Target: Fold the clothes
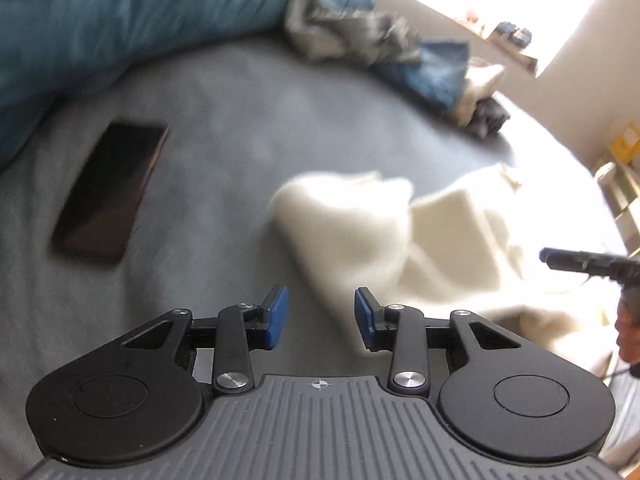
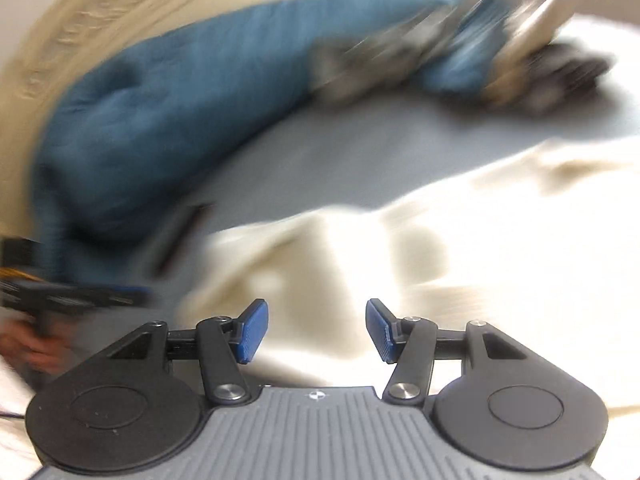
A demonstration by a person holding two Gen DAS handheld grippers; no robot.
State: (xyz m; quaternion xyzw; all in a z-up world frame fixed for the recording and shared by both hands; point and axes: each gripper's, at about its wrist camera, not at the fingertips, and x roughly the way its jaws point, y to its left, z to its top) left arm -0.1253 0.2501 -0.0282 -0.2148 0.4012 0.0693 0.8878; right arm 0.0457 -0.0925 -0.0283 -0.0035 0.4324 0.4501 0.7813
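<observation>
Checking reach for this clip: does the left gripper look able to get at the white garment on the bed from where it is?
Probably yes. The left gripper is open and empty, the white garment lies just ahead of its fingertips on the grey sheet, and nothing sits between them.

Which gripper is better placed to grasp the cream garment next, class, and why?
Probably the right gripper: its open jaws sit directly over the cream garment. The left gripper, also open, is over bare grey bedsheet, with the garment off to its right.
</observation>
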